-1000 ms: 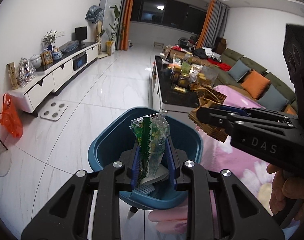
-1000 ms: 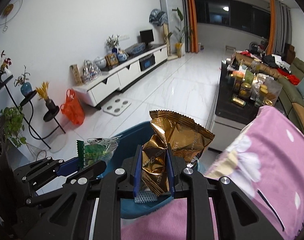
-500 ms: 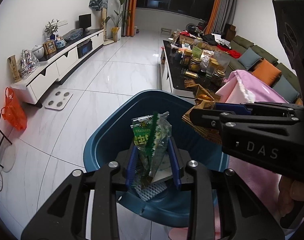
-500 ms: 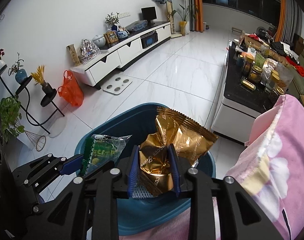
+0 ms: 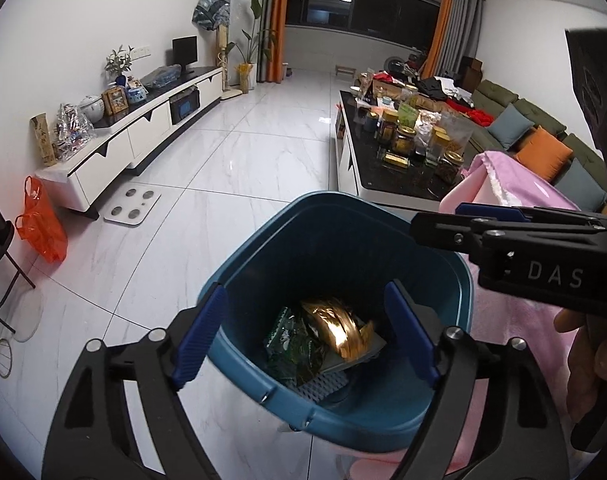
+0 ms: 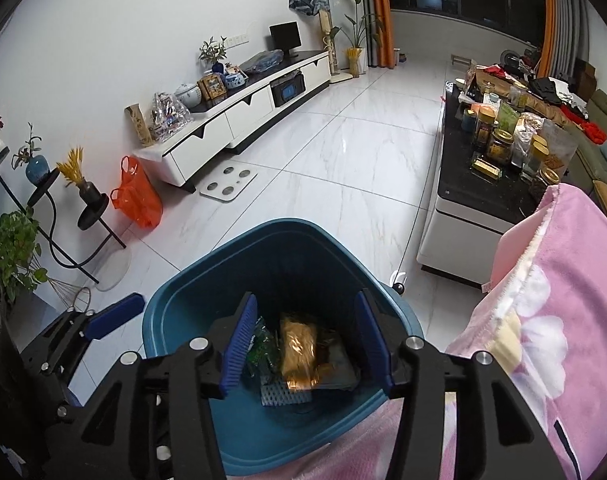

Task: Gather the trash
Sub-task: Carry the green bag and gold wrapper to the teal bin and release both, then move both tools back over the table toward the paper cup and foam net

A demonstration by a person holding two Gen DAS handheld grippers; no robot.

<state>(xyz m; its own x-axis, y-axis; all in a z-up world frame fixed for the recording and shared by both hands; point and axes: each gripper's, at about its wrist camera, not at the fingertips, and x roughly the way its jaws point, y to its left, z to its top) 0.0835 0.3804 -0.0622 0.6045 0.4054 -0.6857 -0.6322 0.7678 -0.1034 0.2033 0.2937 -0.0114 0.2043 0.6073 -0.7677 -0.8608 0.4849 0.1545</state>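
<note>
A blue trash bin (image 5: 263,236) stands on the white tiled floor, also in the right wrist view (image 6: 175,312). Inside it lie a green snack wrapper (image 5: 293,346) and a gold wrapper (image 5: 341,330), seen in the right wrist view too as green wrapper (image 6: 259,354) and gold wrapper (image 6: 299,356). My left gripper (image 5: 303,330) is open and empty just above the bin's mouth. My right gripper (image 6: 305,340) is open and empty above the bin; it also shows from the side in the left wrist view (image 5: 503,232).
A pink flowered blanket (image 6: 543,320) lies right beside the bin. A black coffee table (image 5: 387,176) crowded with jars stands ahead right. A white TV cabinet (image 5: 135,136), an orange plastic bag (image 5: 43,228) and a floor scale (image 5: 132,208) are at the left.
Both grippers opened and let go of their wrappers. The green and gold wrappers dropped into the bin.
</note>
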